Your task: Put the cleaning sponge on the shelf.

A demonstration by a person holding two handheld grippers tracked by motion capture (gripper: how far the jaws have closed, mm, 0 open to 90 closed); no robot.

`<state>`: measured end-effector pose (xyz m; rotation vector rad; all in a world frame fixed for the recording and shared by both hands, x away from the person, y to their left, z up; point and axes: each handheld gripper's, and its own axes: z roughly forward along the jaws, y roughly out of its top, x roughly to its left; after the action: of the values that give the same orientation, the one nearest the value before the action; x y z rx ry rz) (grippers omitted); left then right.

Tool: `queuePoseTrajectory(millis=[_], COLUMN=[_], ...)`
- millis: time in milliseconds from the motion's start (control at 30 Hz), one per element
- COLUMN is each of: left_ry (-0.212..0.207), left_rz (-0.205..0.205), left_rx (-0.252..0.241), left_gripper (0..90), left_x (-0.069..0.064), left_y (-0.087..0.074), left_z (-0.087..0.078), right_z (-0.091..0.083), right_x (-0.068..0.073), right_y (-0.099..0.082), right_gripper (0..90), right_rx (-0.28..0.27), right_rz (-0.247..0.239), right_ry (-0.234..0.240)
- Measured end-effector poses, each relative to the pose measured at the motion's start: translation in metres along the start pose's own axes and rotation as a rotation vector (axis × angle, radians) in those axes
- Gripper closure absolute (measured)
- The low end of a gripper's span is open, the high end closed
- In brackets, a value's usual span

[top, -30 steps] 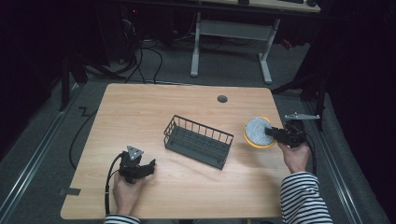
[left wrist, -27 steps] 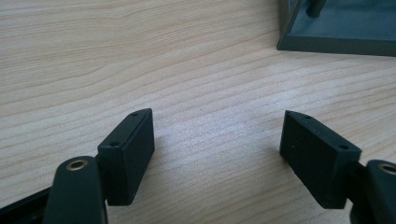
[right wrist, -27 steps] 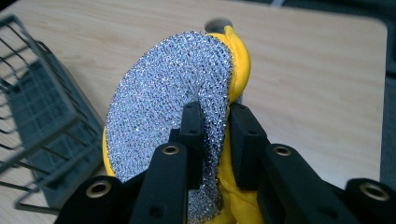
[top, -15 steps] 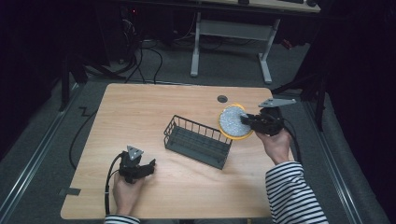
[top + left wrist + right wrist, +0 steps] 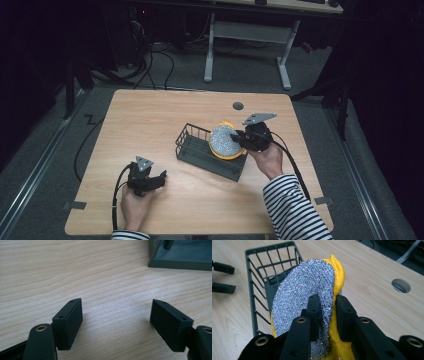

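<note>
your right claw [image 5: 325, 307] pinches the soft, light scrubber [image 5: 304, 290] by its edge; it probably bends, so hold gently.

Scrubber [image 5: 304, 302]: bottom edge hidden behind right gripper [image 5: 325, 315] jaws in right gripper view; whether yellow backing is one piece can't tell. Wire basket [image 5: 182, 255] cut off at top/right edge, approx 1 o'clock in left gripper view, only a base corner in frame. In high view, scrubber [image 5: 225, 141] covers basket's [image 5: 200, 150] rim at approx 2 o'clock. Left gripper [image 5: 156, 181] fingertips too small & dark there to read gap. Person cut off at 6 o'clock, just sleeves & hands.
</note>
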<state>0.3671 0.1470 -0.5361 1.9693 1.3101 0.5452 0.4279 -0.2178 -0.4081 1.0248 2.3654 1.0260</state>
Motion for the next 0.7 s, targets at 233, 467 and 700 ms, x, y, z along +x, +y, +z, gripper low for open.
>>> queuePoseTrajectory(millis=[233,467,700], left_ry=[-0.002,-0.002,-0.002], left_rz=[0.000,0.000,0.000], left_rx=[-0.001,-0.001,-0.001], left_gripper=[26.9,26.9,27.0], left_x=[0.000,0.000,0.000], left_y=[0.000,0.000,0.000], left_z=[0.000,0.000,0.000], right_z=[0.013,0.015,-0.003], right_x=[0.011,0.008,0.003], right_y=[-0.005,-0.014,-0.013], right_gripper=[73.7,60.0,37.1], right_rx=[0.039,0.008,-0.037], right_rz=[-0.042,0.038,0.060], right_ry=[0.017,0.039,0.015])
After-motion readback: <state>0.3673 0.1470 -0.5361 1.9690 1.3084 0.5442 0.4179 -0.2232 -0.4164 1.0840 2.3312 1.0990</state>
